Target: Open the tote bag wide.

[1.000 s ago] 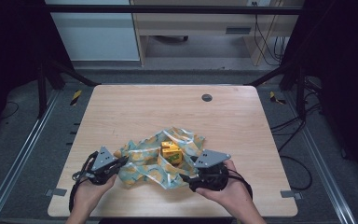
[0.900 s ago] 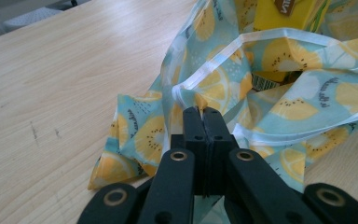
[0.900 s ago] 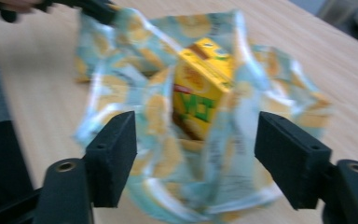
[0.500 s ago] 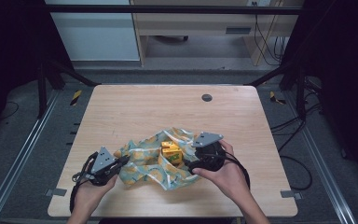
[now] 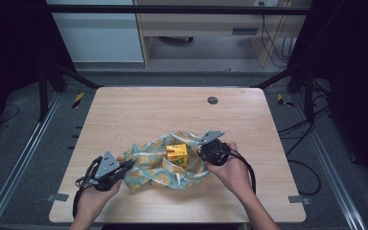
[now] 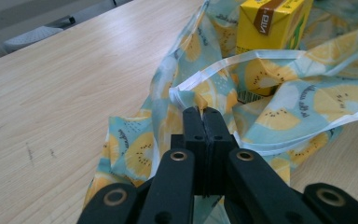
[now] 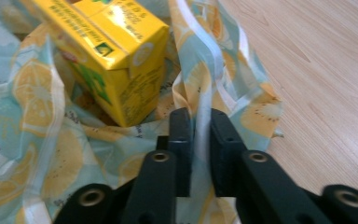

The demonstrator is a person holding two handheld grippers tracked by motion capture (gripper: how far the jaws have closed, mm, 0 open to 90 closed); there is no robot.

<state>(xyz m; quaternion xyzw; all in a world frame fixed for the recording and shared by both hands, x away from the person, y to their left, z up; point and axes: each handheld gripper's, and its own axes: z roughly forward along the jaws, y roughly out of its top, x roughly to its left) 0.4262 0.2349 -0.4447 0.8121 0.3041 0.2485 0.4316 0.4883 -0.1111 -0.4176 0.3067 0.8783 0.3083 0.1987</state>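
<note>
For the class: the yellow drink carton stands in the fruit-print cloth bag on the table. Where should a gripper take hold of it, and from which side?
Grip the yellow carton across its two flat side faces near the top, coming from above. It stands upright, and the cloth bag bunches round its base, so probably only the upper part is free.

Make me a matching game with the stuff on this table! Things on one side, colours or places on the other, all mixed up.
Things:
1. juice carton
2. cloth bag
3. left gripper
4. round hole

Colours or places:
A. far part of the table top
B. yellow, standing in the bag
C. light blue with lemon slices
D. black jaws shut on the bag's edge

Pairs: 1-B, 2-C, 3-D, 4-A
</note>
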